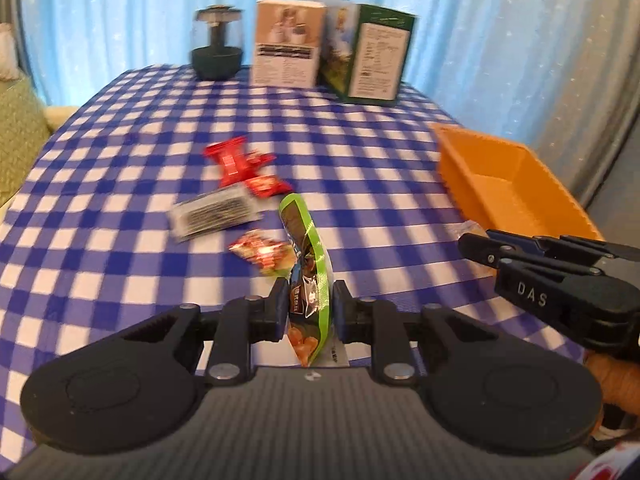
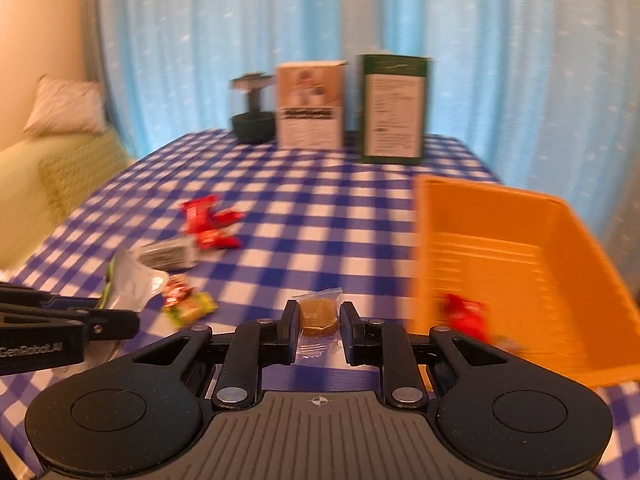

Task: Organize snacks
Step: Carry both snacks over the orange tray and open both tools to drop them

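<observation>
1. blue checked tablecloth (image 1: pixel 360 168) against a pale blue curtain (image 1: pixel 120 20).
2. left gripper (image 1: pixel 310 304) is clamped on a green snack pouch (image 1: pixel 308 248), held edge-on.
3. right gripper (image 2: pixel 319 322) is pinched onto a clear-wrapped brown cake (image 2: pixel 318 314).
4. judgement: carry both toward the orange bin (image 2: pixel 568 216) at two o'clock and let go low over it, one at a time.
5. the bin holds one red packet (image 2: pixel 466 314); more red packets (image 1: pixel 244 164) lie loose at eleven o'clock.

A dark lamp (image 1: pixel 217 44), a beige box (image 1: pixel 286 42) and a green box (image 1: pixel 370 54) are standing at 12 o'clock on the checkered tablecloth (image 1: pixel 120 128), before a blue curtain (image 1: pixel 120 8).
</observation>
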{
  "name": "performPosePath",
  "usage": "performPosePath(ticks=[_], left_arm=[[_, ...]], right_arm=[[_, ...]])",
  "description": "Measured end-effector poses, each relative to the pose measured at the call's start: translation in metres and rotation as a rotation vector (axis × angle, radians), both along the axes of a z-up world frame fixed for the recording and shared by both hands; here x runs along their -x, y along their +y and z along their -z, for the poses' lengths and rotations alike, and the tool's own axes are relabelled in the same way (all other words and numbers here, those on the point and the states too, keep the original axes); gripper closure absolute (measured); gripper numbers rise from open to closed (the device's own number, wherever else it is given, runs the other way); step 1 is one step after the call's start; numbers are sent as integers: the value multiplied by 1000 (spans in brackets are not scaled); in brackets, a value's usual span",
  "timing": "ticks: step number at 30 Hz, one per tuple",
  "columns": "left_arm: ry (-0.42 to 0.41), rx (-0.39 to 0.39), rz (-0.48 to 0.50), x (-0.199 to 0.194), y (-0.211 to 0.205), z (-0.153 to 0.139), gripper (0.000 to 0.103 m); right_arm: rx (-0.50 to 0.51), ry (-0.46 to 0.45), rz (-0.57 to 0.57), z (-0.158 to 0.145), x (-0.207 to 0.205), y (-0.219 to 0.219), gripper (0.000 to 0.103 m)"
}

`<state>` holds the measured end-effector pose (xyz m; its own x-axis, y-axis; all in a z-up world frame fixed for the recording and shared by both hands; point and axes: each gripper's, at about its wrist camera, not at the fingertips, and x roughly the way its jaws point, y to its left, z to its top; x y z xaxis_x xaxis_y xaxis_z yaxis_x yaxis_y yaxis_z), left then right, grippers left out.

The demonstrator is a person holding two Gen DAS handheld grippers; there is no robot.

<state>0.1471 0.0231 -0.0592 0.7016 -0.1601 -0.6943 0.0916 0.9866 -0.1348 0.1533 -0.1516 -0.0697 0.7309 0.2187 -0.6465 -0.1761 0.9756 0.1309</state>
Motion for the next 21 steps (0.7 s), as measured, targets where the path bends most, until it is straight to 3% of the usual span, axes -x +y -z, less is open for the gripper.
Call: performPosePath(ticks=[13,21], left_arm=[[-70,-1,207,-23,-108,-33,83],[-73,-12,286,-46,-157,-33,83]], right_arm=[[9,-49,214,-36,0,-113,81],[-90,-29,319,-34,-7,-160,81]])
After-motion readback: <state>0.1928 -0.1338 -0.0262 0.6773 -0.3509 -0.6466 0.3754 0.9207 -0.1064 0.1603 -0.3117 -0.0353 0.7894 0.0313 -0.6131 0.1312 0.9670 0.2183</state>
